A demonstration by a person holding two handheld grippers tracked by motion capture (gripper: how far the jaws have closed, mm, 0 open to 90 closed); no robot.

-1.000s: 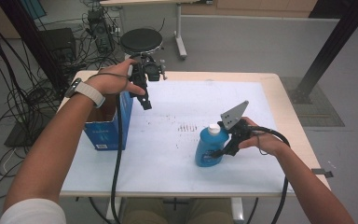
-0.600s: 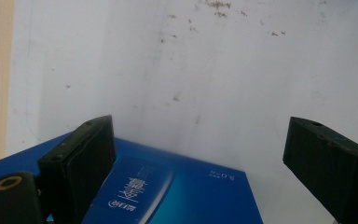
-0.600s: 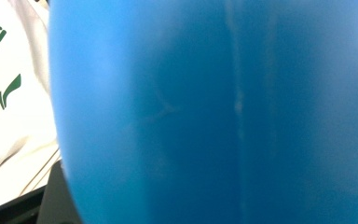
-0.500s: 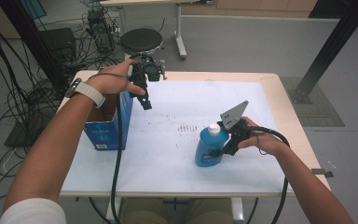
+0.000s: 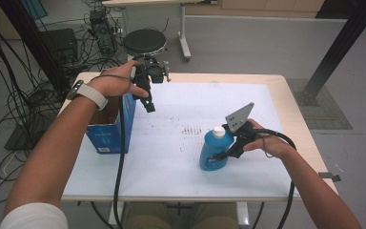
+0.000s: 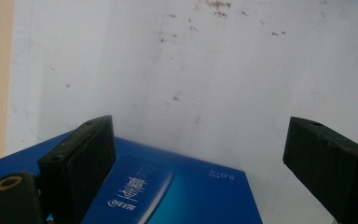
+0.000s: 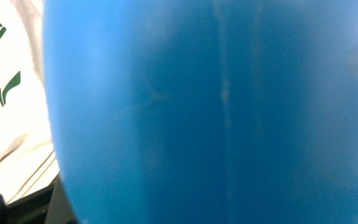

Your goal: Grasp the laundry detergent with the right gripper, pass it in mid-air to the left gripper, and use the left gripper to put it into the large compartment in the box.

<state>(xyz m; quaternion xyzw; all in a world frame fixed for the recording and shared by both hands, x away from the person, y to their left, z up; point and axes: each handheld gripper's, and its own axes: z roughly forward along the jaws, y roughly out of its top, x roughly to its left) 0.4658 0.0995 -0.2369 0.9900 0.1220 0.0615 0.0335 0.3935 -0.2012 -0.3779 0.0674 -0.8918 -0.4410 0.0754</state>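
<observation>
A blue bottle (image 5: 213, 153) with a white cap stands upright on the white mat, right of centre. My right gripper (image 5: 223, 153) reaches in from the right with its jaws around the bottle's body; they have just been closing on it. The right gripper view is so close to the blue bottle (image 7: 214, 116) that I cannot see whether the pads press on it. My left gripper (image 5: 148, 101) hangs open over the right edge of an open blue carton (image 5: 106, 137), holding nothing. In the left gripper view its fingers (image 6: 81, 163) stand wide apart above the carton (image 6: 177, 196).
The white mat (image 5: 181, 114) covers most of the wooden table (image 5: 286, 90) and carries small dark specks at its middle. A black stool (image 5: 144, 42) and tangled cables (image 5: 33, 95) lie beyond the far left corner. Each gripper trails a black cable toward the front edge.
Neither hand has shifted and the bottle and carton stay put. The right gripper's jaws look slightly tighter around the bottle.
</observation>
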